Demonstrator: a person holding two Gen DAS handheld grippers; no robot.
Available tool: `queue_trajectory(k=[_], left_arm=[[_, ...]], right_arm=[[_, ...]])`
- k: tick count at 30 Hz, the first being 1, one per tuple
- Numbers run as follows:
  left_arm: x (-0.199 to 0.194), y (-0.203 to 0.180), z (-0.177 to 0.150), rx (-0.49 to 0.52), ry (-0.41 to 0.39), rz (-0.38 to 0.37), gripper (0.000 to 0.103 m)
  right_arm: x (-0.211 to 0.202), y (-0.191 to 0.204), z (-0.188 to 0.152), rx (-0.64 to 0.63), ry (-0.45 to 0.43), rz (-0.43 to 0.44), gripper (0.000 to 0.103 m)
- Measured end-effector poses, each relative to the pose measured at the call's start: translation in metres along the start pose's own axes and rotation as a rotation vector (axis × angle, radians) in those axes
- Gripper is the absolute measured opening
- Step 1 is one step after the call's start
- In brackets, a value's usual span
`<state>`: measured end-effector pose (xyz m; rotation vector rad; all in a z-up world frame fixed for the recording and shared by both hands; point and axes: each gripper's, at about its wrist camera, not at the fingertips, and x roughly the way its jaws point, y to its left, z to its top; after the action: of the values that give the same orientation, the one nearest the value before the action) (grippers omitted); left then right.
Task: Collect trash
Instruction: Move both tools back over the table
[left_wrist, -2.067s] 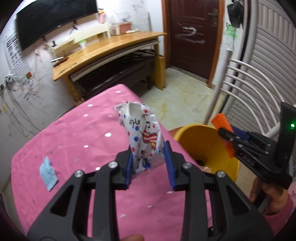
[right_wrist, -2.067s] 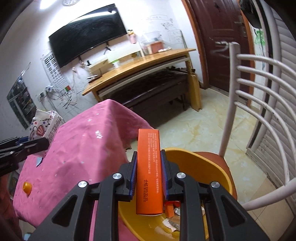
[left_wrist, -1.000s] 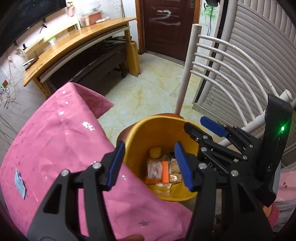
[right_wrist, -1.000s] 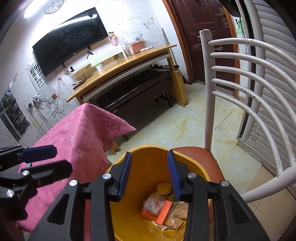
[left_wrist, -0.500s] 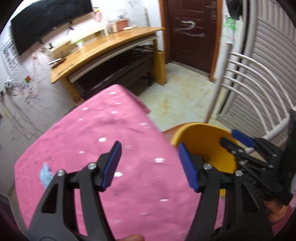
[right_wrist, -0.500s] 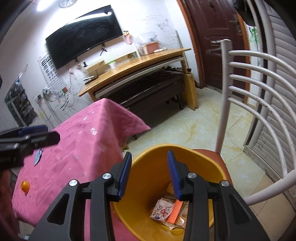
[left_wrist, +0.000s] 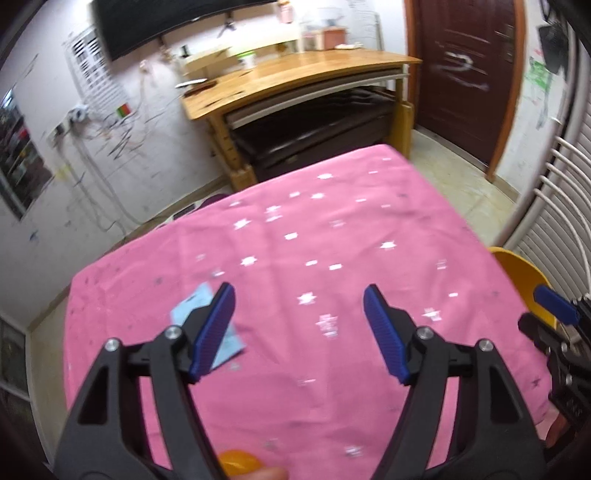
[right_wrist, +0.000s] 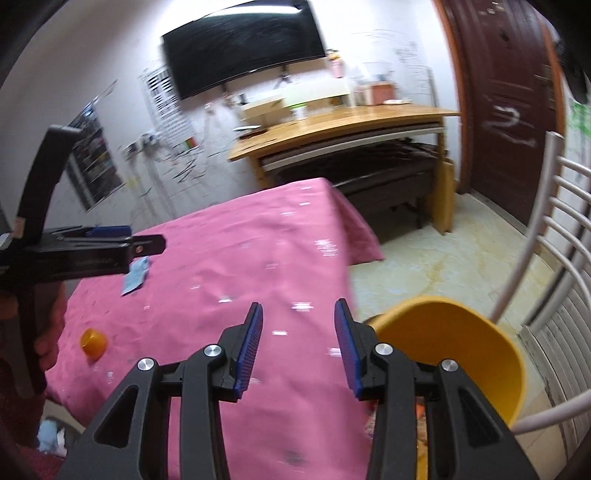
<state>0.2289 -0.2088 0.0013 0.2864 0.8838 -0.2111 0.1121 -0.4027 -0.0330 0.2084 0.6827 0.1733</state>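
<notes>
My left gripper (left_wrist: 299, 317) is open and empty above the pink star-print tablecloth (left_wrist: 332, 229). A light blue scrap of paper (left_wrist: 192, 306) lies on the cloth just beyond its left finger; it also shows in the right wrist view (right_wrist: 136, 276). A small orange ball-like piece (right_wrist: 94, 342) lies near the table's front left edge, and shows at the bottom of the left wrist view (left_wrist: 238, 460). My right gripper (right_wrist: 298, 345) is open and empty over the table's right edge, beside the yellow bin (right_wrist: 461, 343). The bin's rim shows in the left wrist view (left_wrist: 524, 273).
The bin stands on a chair with a white rail back (right_wrist: 554, 229). A wooden desk (left_wrist: 295, 77) and a dark door (left_wrist: 465, 74) stand behind the table. The left gripper (right_wrist: 92, 251) crosses the right wrist view at left.
Both grippers dropped their trash into the bin and opened. Both have since swung left, away from the bin and back over the pink table.
</notes>
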Motion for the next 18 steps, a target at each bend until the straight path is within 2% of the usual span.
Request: queue_trajectory(k=[3,7,11,18], left_arm=[[0.004,0.023,-0.003,-0.05,0.012,0.015,0.082],[0.013,0.055,-0.009,-0.125,0.042,0.025,0.083],[0.03,0.085,-0.014,-0.242,0.117,-0.004,0.087],[0.047,0.097,-0.024,-0.312,0.17,-0.033,0.087]], right_arm=[[0.01,0.025,0.003,-0.04,0.021,0.025,0.044],[0.019,0.053,0.003,-0.088,0.037,0.058,0.05],[0.025,0.084,0.001,-0.146,0.061,0.131,0.06],[0.038,0.129,-0.007,-0.232,0.109,0.196,0.068]])
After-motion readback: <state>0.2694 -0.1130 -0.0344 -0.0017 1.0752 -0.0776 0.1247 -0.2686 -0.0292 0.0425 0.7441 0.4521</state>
